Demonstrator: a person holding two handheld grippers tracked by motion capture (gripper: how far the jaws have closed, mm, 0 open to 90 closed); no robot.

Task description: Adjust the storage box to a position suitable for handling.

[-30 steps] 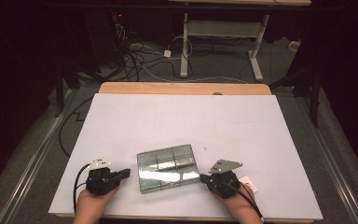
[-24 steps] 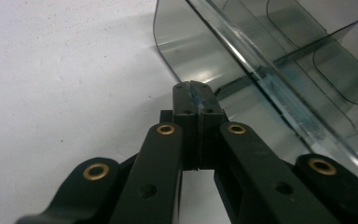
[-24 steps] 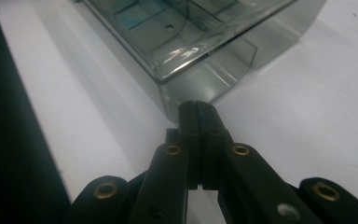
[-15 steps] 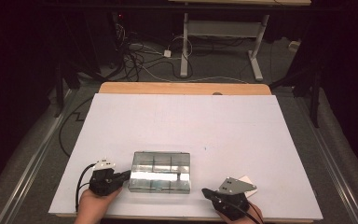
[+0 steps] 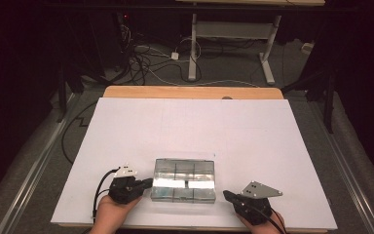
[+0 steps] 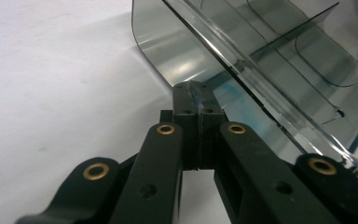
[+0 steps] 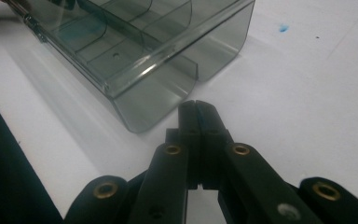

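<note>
The clear compartment box [image 5: 184, 180] is taken as the landmark, lying flat near the near edge of the white tabletop [image 5: 253, 126]. At its left end, the left hand-held gripper [image 5: 146, 183] is seen pressed against the wall, jaws closed with nothing between them. Just off its right near corner, the right hand-held gripper [image 5: 226, 195] is held apart, jaws likewise closed and empty. A nudging or squaring step is judged to be in hand; next, contact from the right seems called for. Beyond the box, bare tabletop is seen.
</note>
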